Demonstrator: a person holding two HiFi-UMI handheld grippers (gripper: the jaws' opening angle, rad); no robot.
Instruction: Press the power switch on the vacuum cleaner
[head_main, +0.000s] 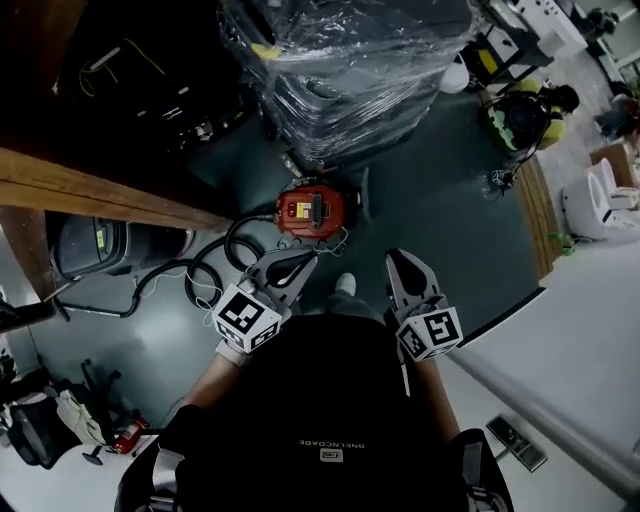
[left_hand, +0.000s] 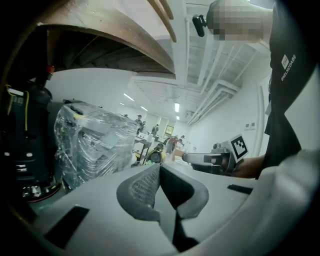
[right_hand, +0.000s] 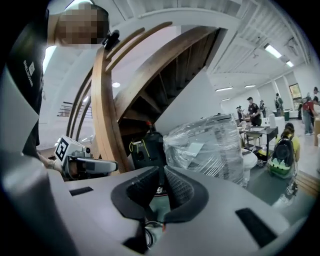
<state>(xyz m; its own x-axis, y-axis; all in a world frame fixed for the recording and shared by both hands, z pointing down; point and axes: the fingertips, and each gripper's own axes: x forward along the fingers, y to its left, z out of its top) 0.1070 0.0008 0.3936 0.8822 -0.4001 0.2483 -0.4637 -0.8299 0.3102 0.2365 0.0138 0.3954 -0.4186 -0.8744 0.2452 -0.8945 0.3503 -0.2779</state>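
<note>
A small red vacuum cleaner (head_main: 312, 208) stands on the dark floor just ahead of me, and a black part runs down the middle of its top. Its black hose (head_main: 215, 262) loops off to the left. My left gripper (head_main: 300, 263) hangs above the floor below and left of the vacuum, jaws together, nothing in them. My right gripper (head_main: 396, 260) hangs to the vacuum's lower right, also shut and empty. Neither touches the vacuum. In the left gripper view the pads (left_hand: 145, 187) meet; the right gripper view shows its pads (right_hand: 181, 190) almost touching.
A plastic-wrapped pallet load (head_main: 350, 70) stands right behind the vacuum. A wooden stair beam (head_main: 100, 192) crosses the left side, with a black floor machine (head_main: 130, 80) beyond it. White toilets (head_main: 600, 200) and a crouching person (head_main: 525, 115) are at the far right.
</note>
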